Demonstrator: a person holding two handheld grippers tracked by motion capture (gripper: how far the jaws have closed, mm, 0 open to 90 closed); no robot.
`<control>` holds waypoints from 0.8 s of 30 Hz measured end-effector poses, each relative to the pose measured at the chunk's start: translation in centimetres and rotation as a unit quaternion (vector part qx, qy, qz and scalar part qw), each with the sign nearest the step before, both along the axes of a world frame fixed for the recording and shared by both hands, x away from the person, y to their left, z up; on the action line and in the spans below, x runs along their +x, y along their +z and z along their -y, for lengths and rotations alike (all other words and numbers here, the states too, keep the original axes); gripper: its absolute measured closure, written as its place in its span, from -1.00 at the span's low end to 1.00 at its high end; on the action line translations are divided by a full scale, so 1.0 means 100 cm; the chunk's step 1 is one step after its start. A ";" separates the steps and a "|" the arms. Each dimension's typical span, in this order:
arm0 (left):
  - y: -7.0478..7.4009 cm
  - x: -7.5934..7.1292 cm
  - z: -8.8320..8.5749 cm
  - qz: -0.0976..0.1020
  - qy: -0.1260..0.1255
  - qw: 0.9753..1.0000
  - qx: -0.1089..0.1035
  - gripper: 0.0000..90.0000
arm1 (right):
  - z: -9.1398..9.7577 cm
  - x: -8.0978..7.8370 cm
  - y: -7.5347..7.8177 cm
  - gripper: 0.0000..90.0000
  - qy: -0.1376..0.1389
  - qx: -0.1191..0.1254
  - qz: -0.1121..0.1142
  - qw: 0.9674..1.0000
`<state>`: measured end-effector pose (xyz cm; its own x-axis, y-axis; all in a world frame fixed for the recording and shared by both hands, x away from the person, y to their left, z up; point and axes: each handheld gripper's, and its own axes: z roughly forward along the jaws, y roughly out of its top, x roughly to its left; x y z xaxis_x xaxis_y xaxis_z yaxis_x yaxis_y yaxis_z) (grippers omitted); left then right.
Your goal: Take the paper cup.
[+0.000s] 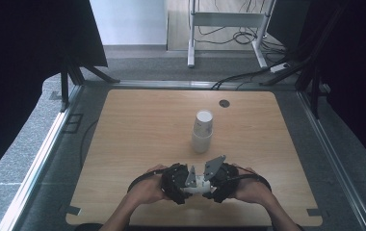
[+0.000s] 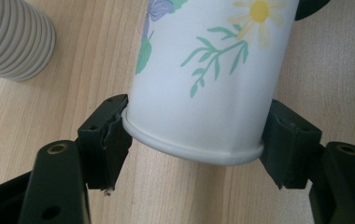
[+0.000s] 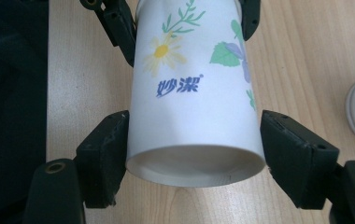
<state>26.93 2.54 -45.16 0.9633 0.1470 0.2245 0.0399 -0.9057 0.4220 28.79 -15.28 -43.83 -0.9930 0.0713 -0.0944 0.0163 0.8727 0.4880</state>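
Observation:
A white paper cup (image 1: pixel 198 184) printed with flowers and leaves lies on its side between my two grippers, low over the front of the wooden table (image 1: pixel 133 139). My left gripper (image 2: pixel 196 137) is shut on the cup (image 2: pixel 203 79) at its rolled rim, one jaw on each side. My right gripper (image 3: pixel 194 149) is shut on the cup (image 3: pixel 194 98) at its recessed base end. In the high view the left gripper (image 1: pixel 174 183) and right gripper (image 1: pixel 222 181) face each other, held by a person's hands.
A stack of white ribbed cups (image 1: pixel 202 130) stands upside down at the table's middle, close beyond the grippers; its ribbed side (image 2: pixel 12 37) also appears in both gripper views. A dark cable hole (image 1: pixel 224 103) sits near the far edge. Black curtains flank the table.

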 end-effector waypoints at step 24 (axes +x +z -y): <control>-0.004 -0.005 0.006 -0.003 0.007 1.000 -0.002 -0.32 | -0.007 -0.003 -0.009 -0.21 0.000 -0.025 -0.007 1.000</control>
<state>26.45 1.99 -45.55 0.9623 0.1616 0.2188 0.0548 -0.9030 0.4262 28.45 -14.54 -44.73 -0.9943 0.0663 -0.0839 0.0223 0.8962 0.4431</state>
